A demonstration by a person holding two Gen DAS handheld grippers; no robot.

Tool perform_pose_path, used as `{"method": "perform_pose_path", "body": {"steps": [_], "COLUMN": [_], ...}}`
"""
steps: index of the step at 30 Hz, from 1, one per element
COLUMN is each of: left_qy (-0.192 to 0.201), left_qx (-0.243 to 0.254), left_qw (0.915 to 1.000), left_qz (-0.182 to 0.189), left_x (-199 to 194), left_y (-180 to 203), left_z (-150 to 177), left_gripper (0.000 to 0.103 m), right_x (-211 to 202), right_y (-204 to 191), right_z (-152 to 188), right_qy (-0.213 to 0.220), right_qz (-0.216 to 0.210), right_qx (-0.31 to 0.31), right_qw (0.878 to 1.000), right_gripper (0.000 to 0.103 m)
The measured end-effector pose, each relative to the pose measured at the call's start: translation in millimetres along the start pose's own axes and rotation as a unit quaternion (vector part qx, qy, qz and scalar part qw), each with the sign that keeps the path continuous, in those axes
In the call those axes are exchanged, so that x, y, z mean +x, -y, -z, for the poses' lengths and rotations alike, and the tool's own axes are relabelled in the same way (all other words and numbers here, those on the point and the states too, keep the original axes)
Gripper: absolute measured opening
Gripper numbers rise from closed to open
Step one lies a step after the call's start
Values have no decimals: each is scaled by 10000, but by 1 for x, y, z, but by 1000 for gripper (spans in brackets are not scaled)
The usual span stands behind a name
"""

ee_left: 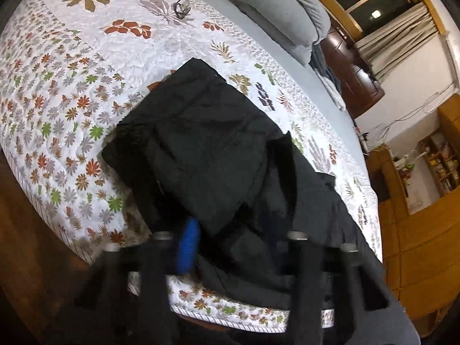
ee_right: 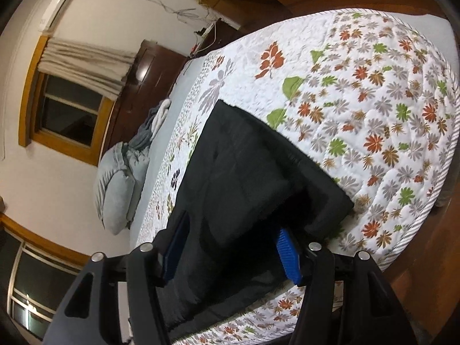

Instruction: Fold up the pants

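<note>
Black pants lie folded into a thick rectangle on the flowered quilt, close to the bed's near edge. My left gripper is blurred. One blue pad shows at the left, and black cloth fills the gap to the other finger, so I cannot tell whether the pads press on it. In the right wrist view the pants run from the quilt down between my right gripper's fingers. Its blue pads stand apart with both faces showing, open around the cloth.
Grey pillows are piled at the head of the bed, and a pair of glasses rests on the quilt's far part. A dark wooden headboard, shelves and a curtained window line the walls. Wood floor borders the bed.
</note>
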State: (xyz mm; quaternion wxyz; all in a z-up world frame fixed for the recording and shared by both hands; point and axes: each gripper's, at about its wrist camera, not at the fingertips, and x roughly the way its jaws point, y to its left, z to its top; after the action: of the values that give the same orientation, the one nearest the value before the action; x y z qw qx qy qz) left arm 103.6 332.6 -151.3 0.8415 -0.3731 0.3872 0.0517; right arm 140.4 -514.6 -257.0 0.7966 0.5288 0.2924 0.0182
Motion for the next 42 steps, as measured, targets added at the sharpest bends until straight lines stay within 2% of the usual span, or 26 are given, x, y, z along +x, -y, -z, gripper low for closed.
{"method": "perform_pose_path", "body": {"steps": [3,4,5,7,8,14,19,25,27,28,29,30,32,34,37,39,42], "left_qy": [54,64,85,123,127,15,-155,-182,-133,-76,-38,15,455,852,1195,1217,1037], "left_qx": [25,17,5,-89,-154,-495,-349,-130,-76,-48,-14,26,224,494,863,1044,1149], "left_qw": [9999,9999,9999,9998,9998,9987,9992,9995,9994,9994,9994,9993,9969,9921,9858,9837,9839], "left_qz": [-88,-105,-127,-108,-63,123,-68,-223,-302,-327,-342,-368,-607,-776,-802,-820,-889], "left_x": [-1,-1,-2,-5,-7,-18,-7,4,3,-1,-6,-11,-34,-55,-73,-70,-48], "left_y": [0,-1,-2,-4,-5,-19,-25,-25,-25,-24,-23,-22,-13,-3,14,22,28], "left_z": [-1,-2,-2,-3,-4,-7,-1,1,1,2,3,4,5,5,2,-2,-7], "left_gripper": [14,11,6,4,3,3,2,4,15,17,28,51,78,82,88,90,90], "right_x": [1,1,3,4,3,-11,-1,6,4,-1,-6,-11,-28,-46,-70,-74,-58], "right_y": [-2,-1,-4,-10,-14,-14,9,9,6,7,7,7,7,8,-2,-13,-28], "right_z": [-3,-5,-7,-9,-10,-4,2,1,0,-1,-2,-2,-5,-7,-8,-6,-1], "right_qy": [-5,-14,-31,-59,-32,32,-110,-173,-197,-165,-125,-71,130,381,690,706,438], "right_qz": [-26,3,17,85,110,169,396,491,494,479,488,502,587,675,645,493,269], "right_qx": [-53,-107,-157,-270,-355,-523,-450,-536,-506,-491,-490,-497,-477,-421,-550,-698,-857], "right_qw": [10000,9999,9999,9996,9993,9985,9981,9972,9973,9975,9975,9975,9971,9961,9940,9938,9950], "right_gripper": [60,50,32,15,12,9,9,10,13,19,24,28,43,44,44,44,44]}}
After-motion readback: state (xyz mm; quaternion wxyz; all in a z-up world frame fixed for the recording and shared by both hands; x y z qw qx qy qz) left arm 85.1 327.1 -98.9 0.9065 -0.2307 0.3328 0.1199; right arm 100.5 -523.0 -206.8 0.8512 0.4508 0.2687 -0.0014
